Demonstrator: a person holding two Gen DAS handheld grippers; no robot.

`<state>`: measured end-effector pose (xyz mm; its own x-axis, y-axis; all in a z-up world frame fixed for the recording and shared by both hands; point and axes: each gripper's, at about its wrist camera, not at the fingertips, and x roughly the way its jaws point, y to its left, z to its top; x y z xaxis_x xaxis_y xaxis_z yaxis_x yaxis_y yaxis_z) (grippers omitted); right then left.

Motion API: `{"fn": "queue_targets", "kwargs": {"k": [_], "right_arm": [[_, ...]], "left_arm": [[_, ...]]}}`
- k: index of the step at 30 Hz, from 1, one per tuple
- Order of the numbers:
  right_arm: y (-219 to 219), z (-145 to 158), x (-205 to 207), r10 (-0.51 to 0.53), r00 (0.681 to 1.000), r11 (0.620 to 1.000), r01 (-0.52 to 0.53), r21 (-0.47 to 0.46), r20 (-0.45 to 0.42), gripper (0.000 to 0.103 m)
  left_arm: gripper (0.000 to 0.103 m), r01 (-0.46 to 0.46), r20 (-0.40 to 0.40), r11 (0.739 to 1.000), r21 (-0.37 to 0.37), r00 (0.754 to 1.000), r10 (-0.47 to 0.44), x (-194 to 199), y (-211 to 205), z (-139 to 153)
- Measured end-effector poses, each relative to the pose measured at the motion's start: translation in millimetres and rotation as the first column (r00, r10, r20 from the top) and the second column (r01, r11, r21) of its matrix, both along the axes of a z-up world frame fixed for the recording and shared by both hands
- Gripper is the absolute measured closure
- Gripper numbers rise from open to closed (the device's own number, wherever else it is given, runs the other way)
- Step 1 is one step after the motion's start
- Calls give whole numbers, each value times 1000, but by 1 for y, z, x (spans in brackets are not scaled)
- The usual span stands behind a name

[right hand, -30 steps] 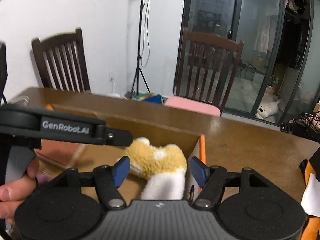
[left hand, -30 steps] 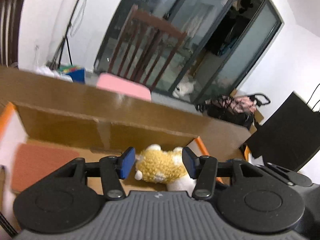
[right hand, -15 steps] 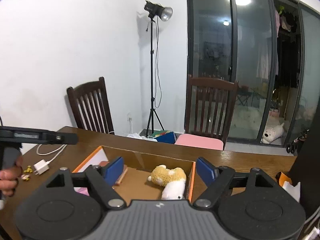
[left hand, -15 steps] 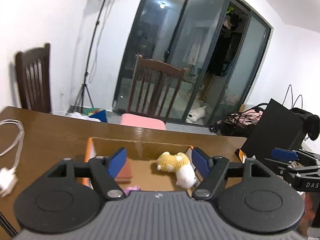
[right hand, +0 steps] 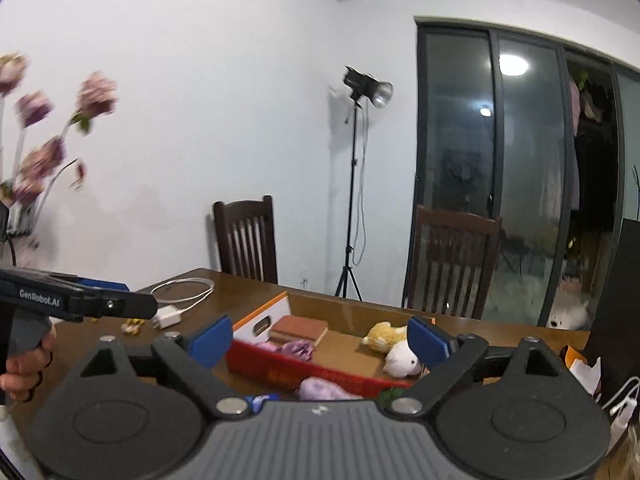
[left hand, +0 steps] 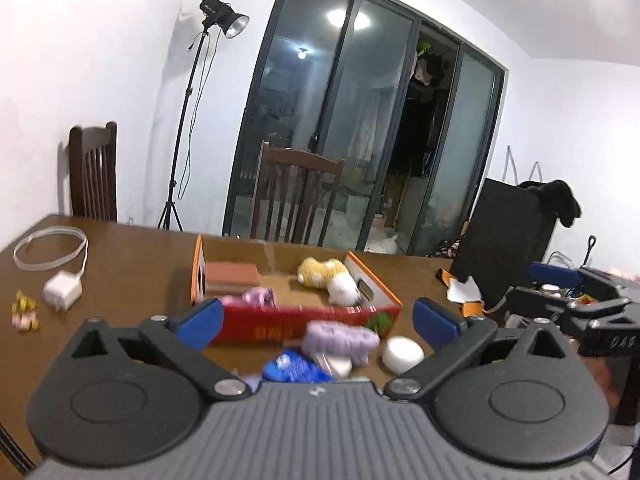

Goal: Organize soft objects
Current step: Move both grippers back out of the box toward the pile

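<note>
Plush dog, yellow and white, lies at the right end of the box, in the middle of the left wrist view; in the right wrist view it sits right of centre, partly behind the right gripper's blue fingertip. A brown block rests at the left end of the box, with a pink toy just in front of it.

Outside the box, against its red front wall in the lower middle of the frame, lie a purple plush, a white ball and a blue item, all blurred, on the table.

Left gripper is spread wide and holds nothing. Right gripper is likewise wide and bare.

At the left of the frame sit a white charger with its looped cable. Chair and lamp stand rise behind the table; a black panel stands at right.
</note>
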<state>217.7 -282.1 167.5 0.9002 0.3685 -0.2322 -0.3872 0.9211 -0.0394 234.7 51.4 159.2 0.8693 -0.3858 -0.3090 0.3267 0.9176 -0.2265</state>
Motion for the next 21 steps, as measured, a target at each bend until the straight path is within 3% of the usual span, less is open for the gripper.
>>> {"fn": "queue_targets", "kwargs": {"k": [2, 5, 8, 11, 13, 21], "right_arm": [[4, -18, -21, -6, 1000, 1000, 6, 0, 28, 8], [10, -49, -45, -30, 998, 999, 31, -23, 50, 7], [11, -80, -54, -55, 998, 998, 56, 28, -17, 7], [7, -101, -49, -45, 996, 999, 46, 4, -77, 7], [12, -107, -43, -92, 992, 995, 89, -33, -83, 7], [6, -120, -19, -122, 983, 992, 122, -11, -137, 7]], "left_arm": [[0, -21, 7, 1000, -2, 1000, 21, -19, 3, -14], [0, -69, 86, 998, 2, 994, 68, -55, 6, -35], [0, -83, 60, 997, -7, 995, 83, -69, 12, -53], [0, -76, 19, 997, 26, 997, 75, -67, 13, -65], [0, -86, 17, 995, 50, 996, 85, -63, 11, -70], [0, -36, -36, 997, 64, 999, 39, -28, -9, -86]]}}
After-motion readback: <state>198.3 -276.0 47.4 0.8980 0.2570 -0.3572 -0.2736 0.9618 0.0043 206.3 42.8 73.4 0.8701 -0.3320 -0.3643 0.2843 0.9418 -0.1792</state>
